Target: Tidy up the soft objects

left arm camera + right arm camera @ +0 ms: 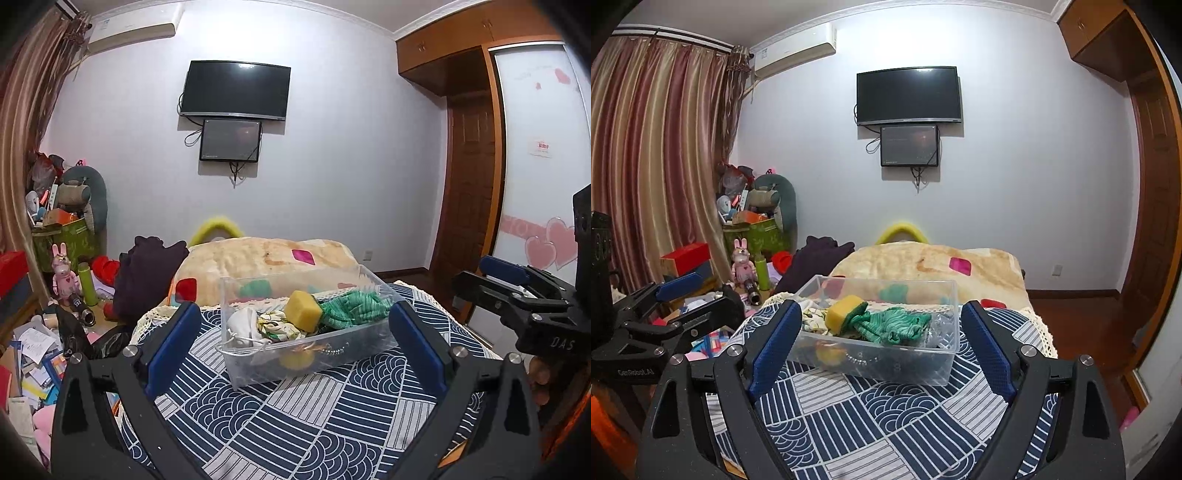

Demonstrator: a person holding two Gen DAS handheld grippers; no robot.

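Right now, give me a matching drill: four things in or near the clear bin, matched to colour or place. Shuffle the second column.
Column 1:
1. sponge block
2. knitted cloth
3. clear plastic bin
4. dark garment

Column 2:
A. green, in the bin beside the sponge
B. on the blue-and-white patterned cover
C. yellow, in the bin
D. heaped left of the beige blanket, outside the bin

Pairs: 1-C, 2-A, 3-B, 4-D
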